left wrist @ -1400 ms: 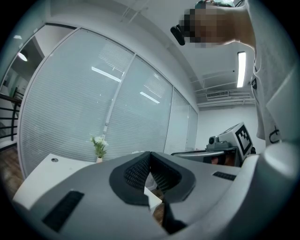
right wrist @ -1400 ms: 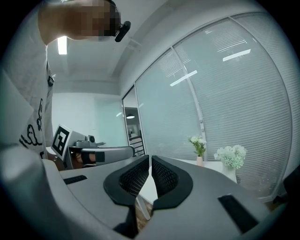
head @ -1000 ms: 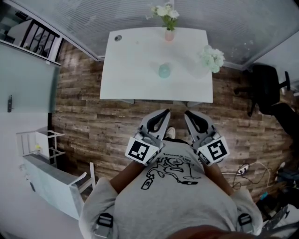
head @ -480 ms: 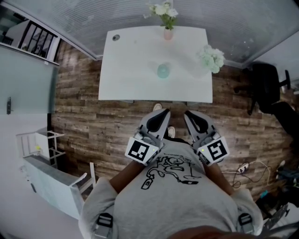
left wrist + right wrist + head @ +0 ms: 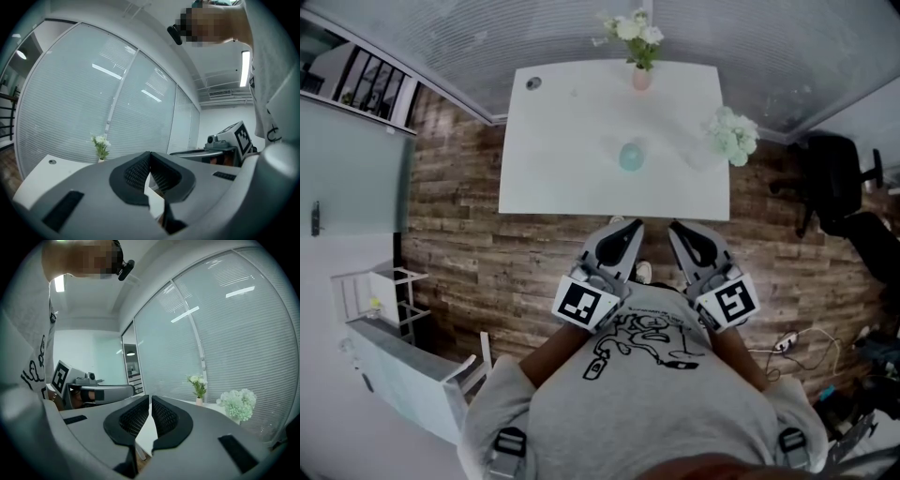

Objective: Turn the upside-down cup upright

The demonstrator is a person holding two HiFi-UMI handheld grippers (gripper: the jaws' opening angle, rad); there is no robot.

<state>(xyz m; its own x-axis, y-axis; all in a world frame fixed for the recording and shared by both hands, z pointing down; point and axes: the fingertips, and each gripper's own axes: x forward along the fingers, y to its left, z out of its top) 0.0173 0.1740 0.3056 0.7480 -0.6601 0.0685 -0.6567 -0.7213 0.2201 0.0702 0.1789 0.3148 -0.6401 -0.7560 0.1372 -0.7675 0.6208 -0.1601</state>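
A pale green cup (image 5: 630,157) stands mouth down near the middle of the white table (image 5: 553,169). I hold both grippers close to my chest, well short of the table's near edge. My left gripper (image 5: 631,227) and my right gripper (image 5: 675,228) are both shut with nothing between the jaws. The left gripper view has the left gripper (image 5: 150,156) pointing level toward the table, and the right gripper (image 5: 150,401) does the same in its own view. The cup is hidden behind the jaws in both gripper views.
A small pink vase with white flowers (image 5: 641,66) stands at the table's far edge, and a bunch of pale flowers (image 5: 733,134) at its right side. A black office chair (image 5: 836,183) is to the right. Wooden floor (image 5: 459,244) lies between me and the table. A white shelf unit (image 5: 403,347) stands at the left.
The table has come slightly nearer and lower in the head view as I step toward it. Both grippers stay shut and keep their place against my chest.
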